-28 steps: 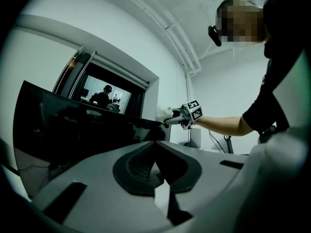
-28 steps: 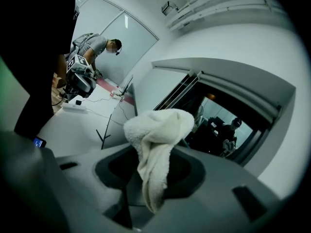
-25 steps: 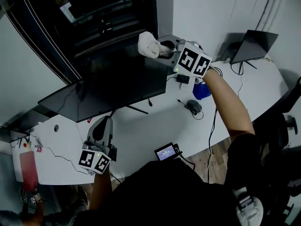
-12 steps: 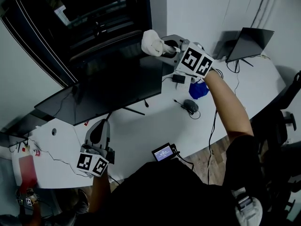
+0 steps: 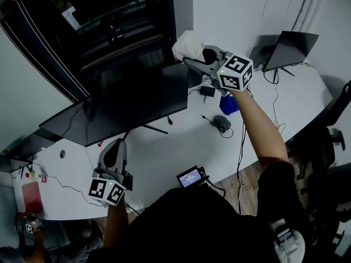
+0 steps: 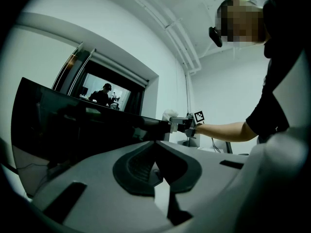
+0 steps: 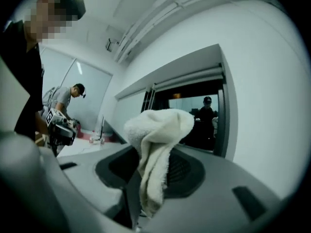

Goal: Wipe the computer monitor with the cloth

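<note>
Pressure from the right gripper (image 5: 196,57), fingers pinching the cloth (image 5: 186,43) at the monitor (image 5: 129,100) corner, could tip it; the left gripper (image 5: 117,147) has its fingers together, empty.

Dim, cool cast; fisheye edges dark; ceiling light glare.

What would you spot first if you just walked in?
A fluffy white cloth, pinched in the right gripper raised near the upper corner of the wide black computer monitor on the white desk. The left gripper hangs low over the desk, jaws shut and empty.
</note>
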